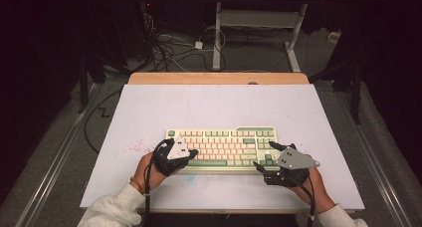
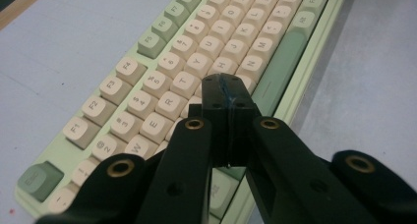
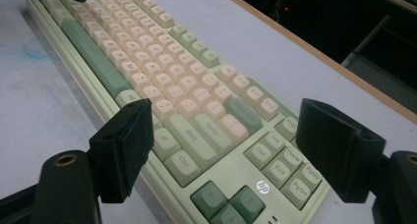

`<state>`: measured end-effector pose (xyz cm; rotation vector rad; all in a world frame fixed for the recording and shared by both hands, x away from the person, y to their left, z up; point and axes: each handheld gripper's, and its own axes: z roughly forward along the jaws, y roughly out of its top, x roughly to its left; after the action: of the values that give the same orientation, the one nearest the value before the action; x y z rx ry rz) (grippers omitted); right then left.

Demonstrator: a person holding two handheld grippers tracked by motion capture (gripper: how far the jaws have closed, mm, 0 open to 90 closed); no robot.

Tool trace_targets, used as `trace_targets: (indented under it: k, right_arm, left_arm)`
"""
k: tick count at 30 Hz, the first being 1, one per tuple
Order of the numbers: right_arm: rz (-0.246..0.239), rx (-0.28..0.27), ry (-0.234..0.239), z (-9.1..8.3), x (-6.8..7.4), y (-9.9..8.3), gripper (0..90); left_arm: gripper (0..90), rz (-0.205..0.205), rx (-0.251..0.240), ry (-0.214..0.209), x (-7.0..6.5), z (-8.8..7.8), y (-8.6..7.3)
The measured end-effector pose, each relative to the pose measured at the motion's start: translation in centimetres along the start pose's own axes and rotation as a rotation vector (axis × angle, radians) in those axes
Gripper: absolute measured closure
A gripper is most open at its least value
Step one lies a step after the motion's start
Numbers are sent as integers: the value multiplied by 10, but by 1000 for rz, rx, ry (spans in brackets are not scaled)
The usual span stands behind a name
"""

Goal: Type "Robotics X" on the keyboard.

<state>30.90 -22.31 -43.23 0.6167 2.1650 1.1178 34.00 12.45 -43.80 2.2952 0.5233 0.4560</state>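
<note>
High view: keyboard (image 1: 222,148) at six o'clock on my worktop (image 1: 149,112). Left gripper (image 1: 191,153) jaws pressed together, probably to poke keys; right gripper (image 1: 264,154) jaws spread, waiting at four o'clock.

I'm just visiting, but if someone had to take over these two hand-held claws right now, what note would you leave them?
Left gripper: shut, empty, tips over the keyboard's letter keys near its left end.
Right gripper: open, empty, jaws spread over the right end, above the Ctrl and arrow keys.
Keyboard: flat on the table, near the front edge.
Done: nothing I can tell.
Left: probably pressing keys with the shut left tips; no key looks pressed yet.
</note>
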Motion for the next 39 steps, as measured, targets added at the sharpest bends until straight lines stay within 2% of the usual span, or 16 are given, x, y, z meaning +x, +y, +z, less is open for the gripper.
trace_targets:
  k: [7, 18, 23, 39]
  right_arm:
    - [-4, 6, 2, 0, 0, -1, 233]
    - [-8, 12, 7, 1, 1, -2, 233]
    - [-7, 14, 8, 2, 0, -2, 233]
    - [-19, 31, 24, 4, 2, -3, 236]
  left_arm:
    - [875, 17, 19, -34, -2, 14, 9]
    - [875, 28, 65, -55, -2, 31, 17]
    - [875, 41, 86, -50, -3, 37, 18]
    - [876, 49, 110, -50, -4, 42, 19]
